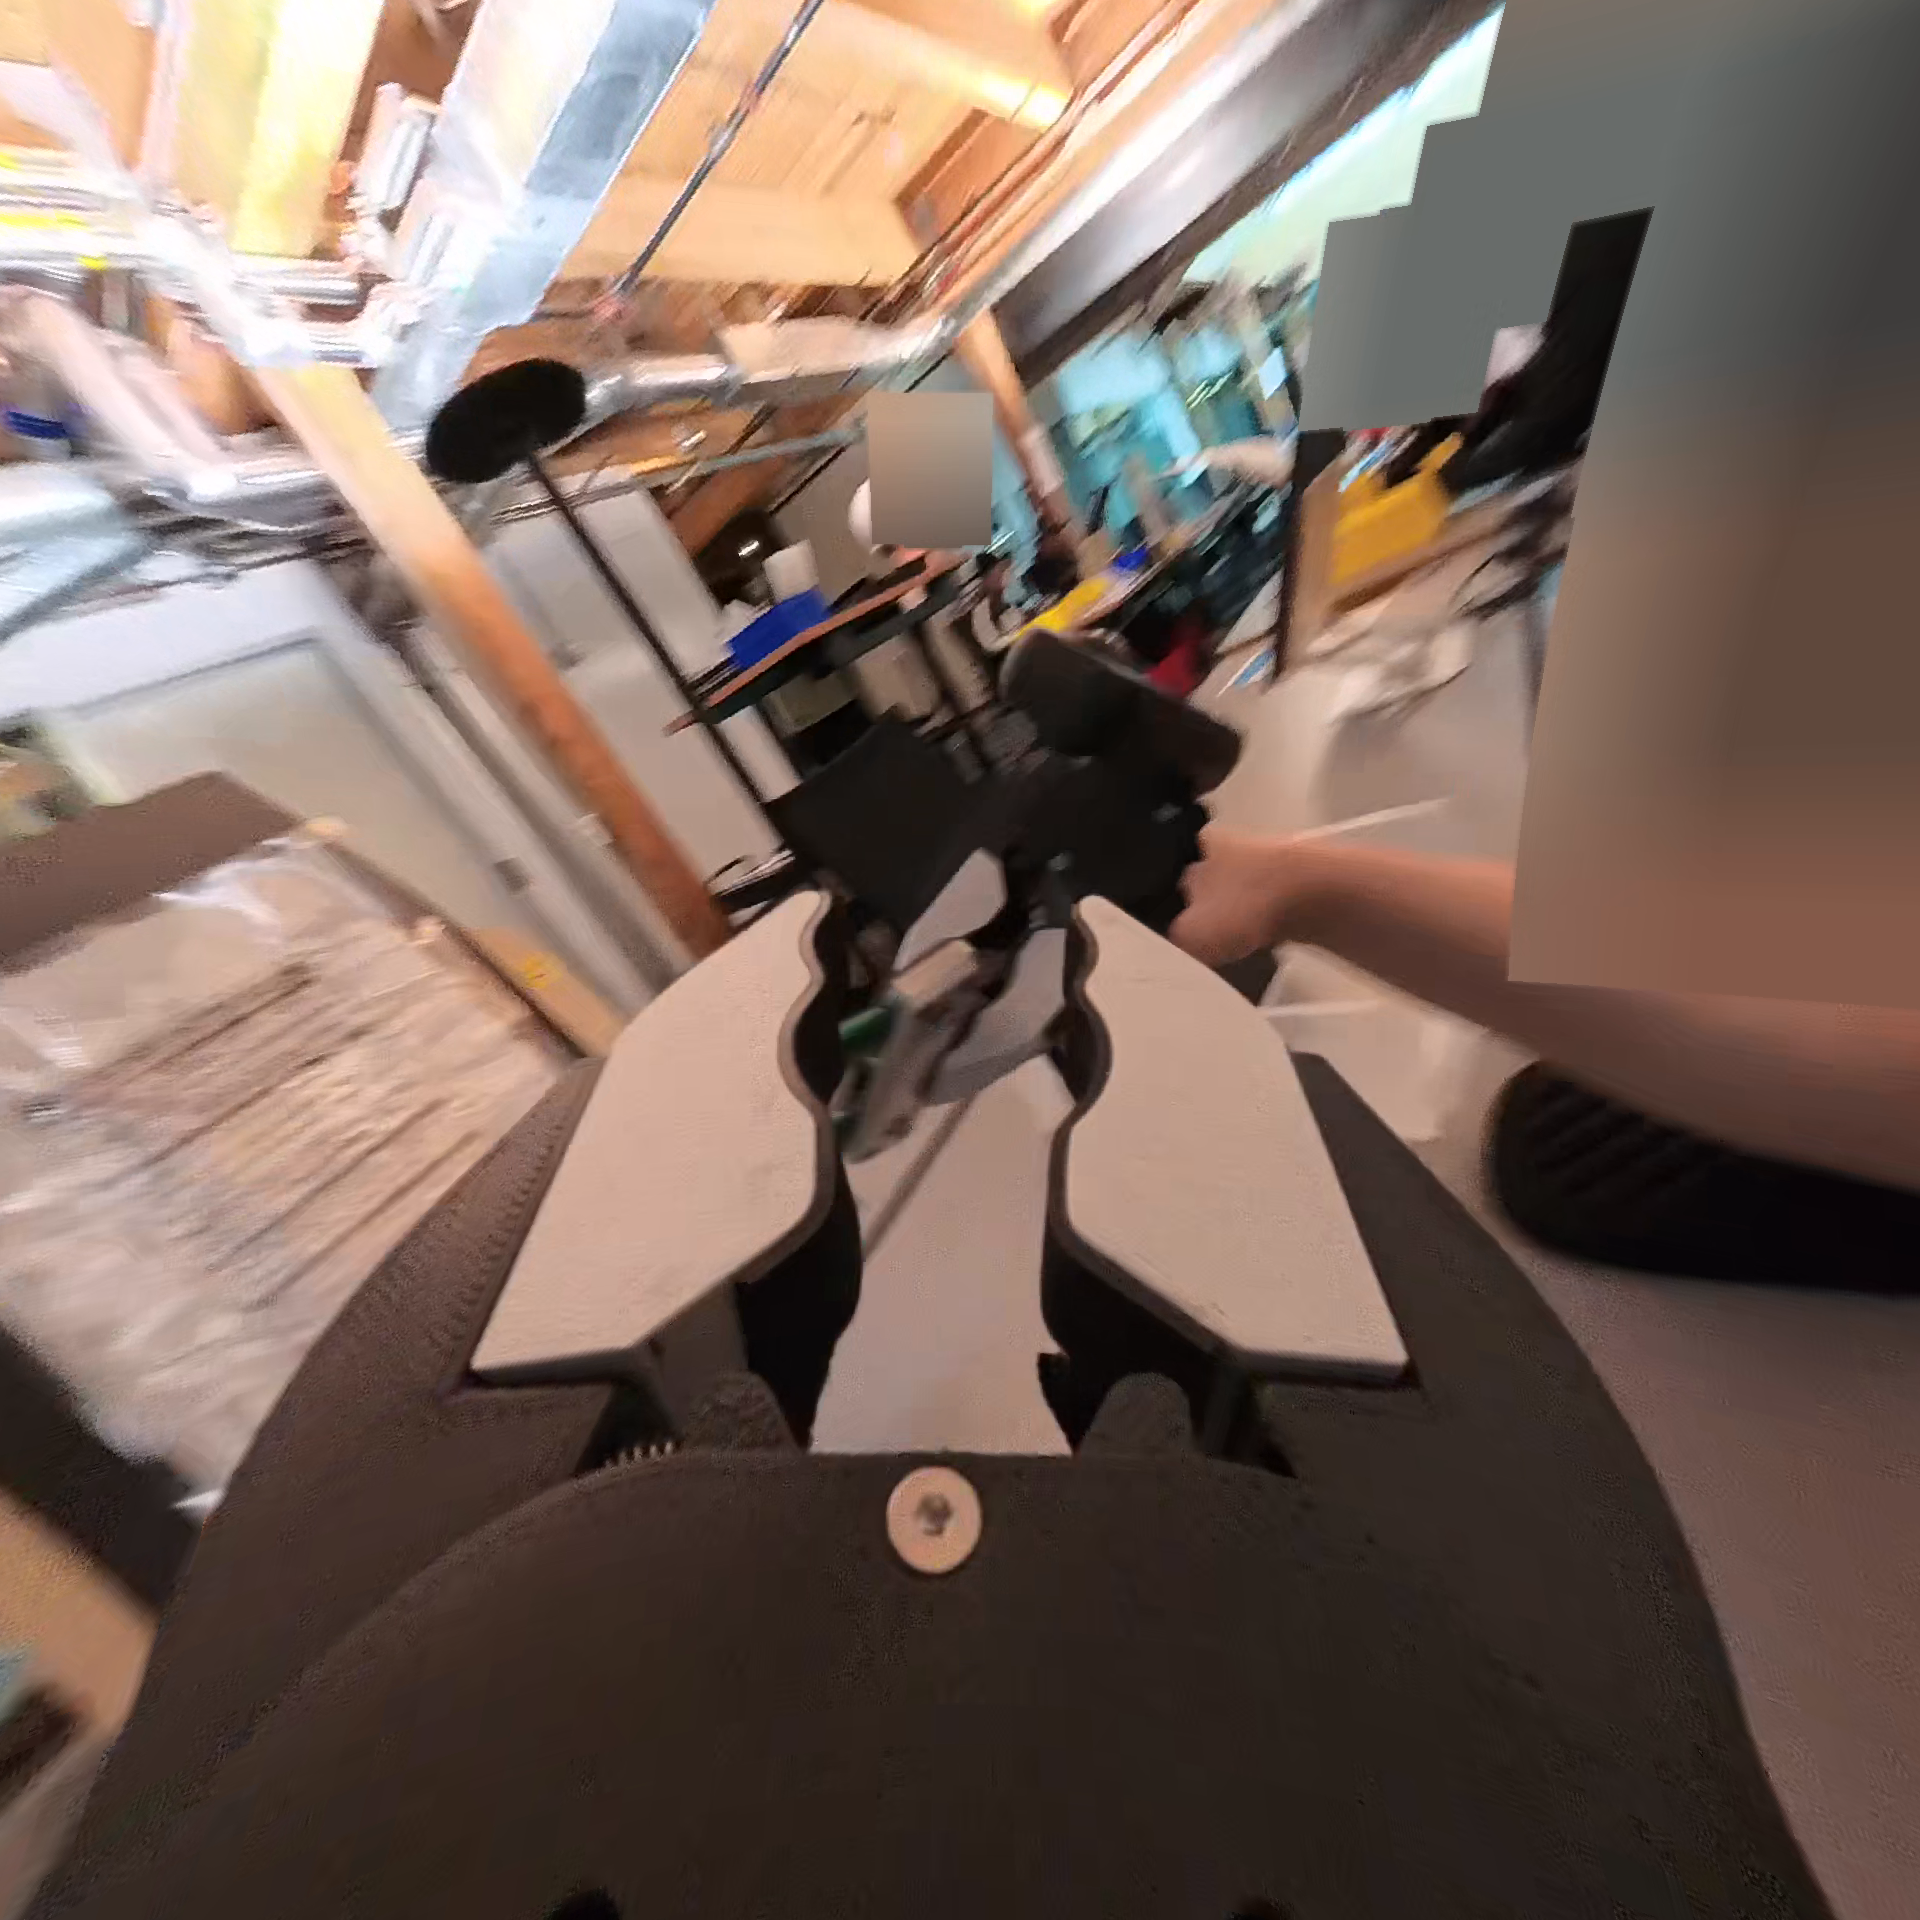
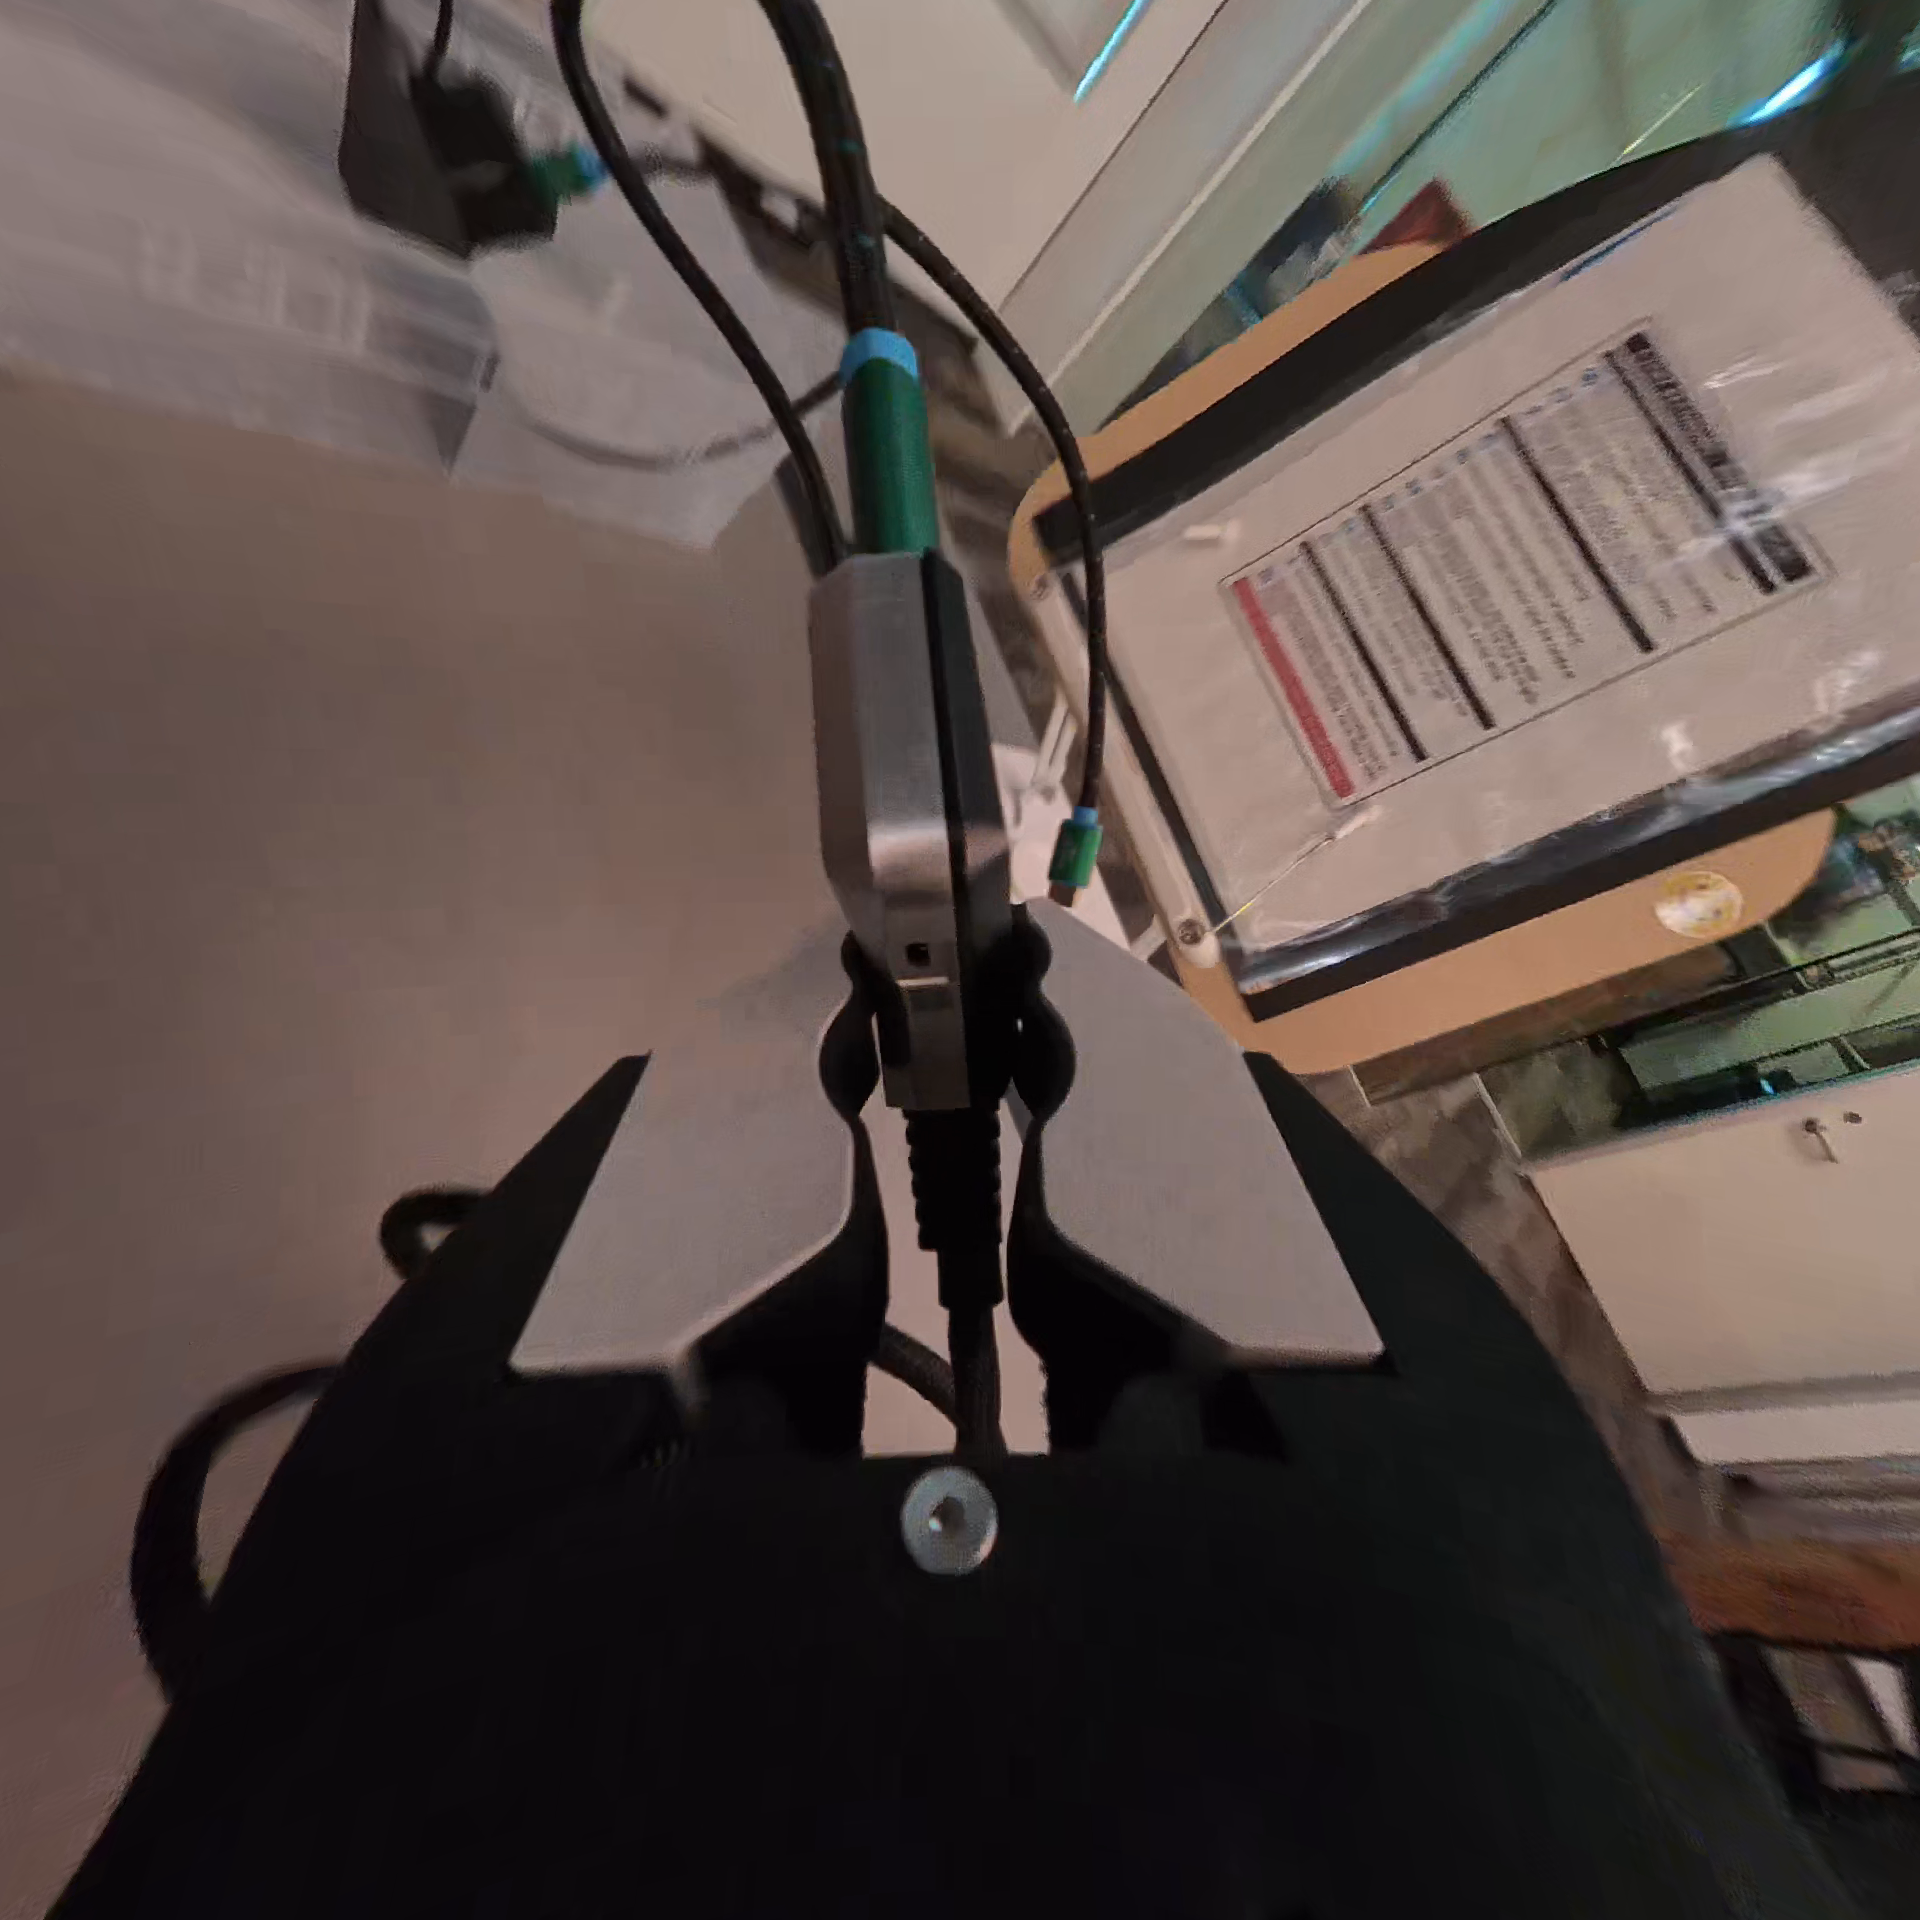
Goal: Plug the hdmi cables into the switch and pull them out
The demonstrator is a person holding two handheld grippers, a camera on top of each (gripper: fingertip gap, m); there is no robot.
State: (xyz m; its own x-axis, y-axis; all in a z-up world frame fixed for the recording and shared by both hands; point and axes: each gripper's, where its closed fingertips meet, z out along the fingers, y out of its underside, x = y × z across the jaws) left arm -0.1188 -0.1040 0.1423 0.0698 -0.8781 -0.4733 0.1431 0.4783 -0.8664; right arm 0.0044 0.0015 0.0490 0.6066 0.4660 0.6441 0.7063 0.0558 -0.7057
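Observation:
In the right wrist view my right gripper (image 2: 940, 966) is shut on the near end of a grey metal switch (image 2: 904, 748), held up in the air. A green HDMI plug (image 2: 883, 457) with a black braided cable sits in the switch's far end. A black cable (image 2: 956, 1195) leaves its near end between my fingers. A thin cable with a small green connector (image 2: 1070, 842) hangs loose beside it. In the left wrist view my left gripper (image 1: 951, 935) is open. The switch (image 1: 977, 1039) and green plug (image 1: 862, 1023) show blurred beyond its tips, held by the right gripper (image 1: 997, 966).
A person's hand (image 1: 1247, 894) and forearm hold the right gripper. A white cabinet with a printed sheet (image 2: 1507, 582) stands close on the right. A black object with a green plug (image 2: 561, 171) lies far off, blurred. A wooden post (image 1: 499, 644) and cluttered shelves stand behind.

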